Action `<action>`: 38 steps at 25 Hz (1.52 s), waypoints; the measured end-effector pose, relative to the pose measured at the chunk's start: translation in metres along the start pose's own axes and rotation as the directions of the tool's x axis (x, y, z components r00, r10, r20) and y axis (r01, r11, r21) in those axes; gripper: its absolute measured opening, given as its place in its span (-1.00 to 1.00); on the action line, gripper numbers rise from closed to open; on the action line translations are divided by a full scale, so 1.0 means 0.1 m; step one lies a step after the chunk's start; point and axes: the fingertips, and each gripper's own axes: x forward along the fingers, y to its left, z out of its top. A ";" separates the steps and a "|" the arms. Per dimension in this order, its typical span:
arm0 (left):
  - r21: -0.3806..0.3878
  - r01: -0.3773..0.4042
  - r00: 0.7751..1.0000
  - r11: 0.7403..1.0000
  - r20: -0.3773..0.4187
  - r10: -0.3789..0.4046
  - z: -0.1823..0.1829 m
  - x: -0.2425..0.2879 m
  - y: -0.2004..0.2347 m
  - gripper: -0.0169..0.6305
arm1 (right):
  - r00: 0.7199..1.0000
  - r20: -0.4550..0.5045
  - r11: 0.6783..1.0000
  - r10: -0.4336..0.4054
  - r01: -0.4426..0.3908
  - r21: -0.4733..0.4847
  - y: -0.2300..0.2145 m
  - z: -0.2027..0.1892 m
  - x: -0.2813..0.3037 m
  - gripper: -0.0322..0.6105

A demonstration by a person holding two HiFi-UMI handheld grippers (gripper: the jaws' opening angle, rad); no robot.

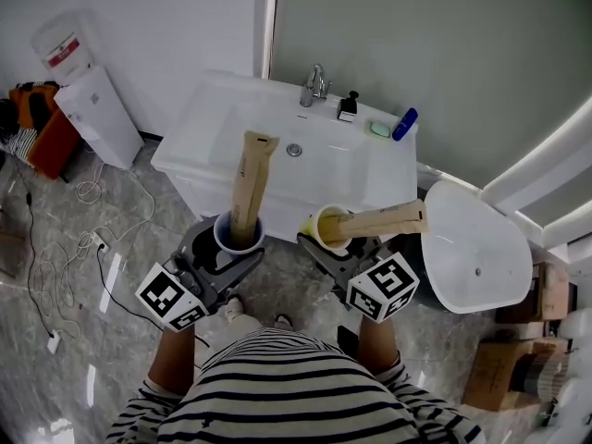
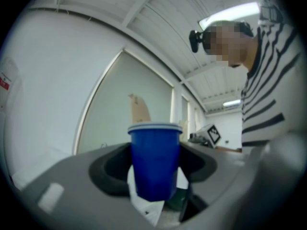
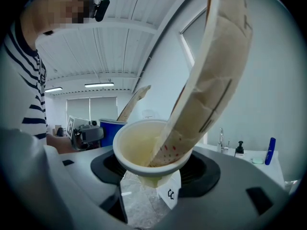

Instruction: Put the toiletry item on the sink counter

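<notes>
My left gripper (image 1: 231,250) is shut on a blue cup (image 1: 239,233) with a tan toothpaste tube (image 1: 250,185) standing upright in it. In the left gripper view the blue cup (image 2: 154,159) fills the space between the jaws, with the tube's tip (image 2: 139,109) behind its rim. My right gripper (image 1: 337,248) is shut on a cream cup (image 1: 329,225) whose tan tube (image 1: 384,220) leans right. The cream cup (image 3: 148,150) and its tube (image 3: 211,80) show close up in the right gripper view. Both cups hang over the floor in front of the white sink counter (image 1: 208,132).
On the counter's back stand a faucet (image 1: 314,86), a soap dispenser (image 1: 349,106), a green soap (image 1: 380,129) and a blue bottle (image 1: 404,124). A white oval basin (image 1: 472,248) sits to the right. A water dispenser (image 1: 92,109) and floor cables (image 1: 74,257) are at the left, cardboard boxes (image 1: 504,377) at the lower right.
</notes>
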 end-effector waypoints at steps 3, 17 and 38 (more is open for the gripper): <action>-0.005 0.007 1.000 1.000 0.005 -0.007 -0.01 -0.02 0.05 -0.05 | 1.000 0.006 1.000 0.010 -0.010 0.001 0.05 0.02 0.07 0.02; 0.008 0.019 1.000 1.000 0.020 -0.019 0.22 -0.50 1.00 -0.05 | 0.999 -0.032 0.999 0.000 -0.001 -0.038 0.21 0.28 1.09 0.02; -0.022 0.077 0.997 0.997 0.023 -0.076 0.18 -0.73 1.76 -0.05 | 0.997 -0.060 0.997 -0.042 0.039 -0.059 0.14 0.37 1.90 0.02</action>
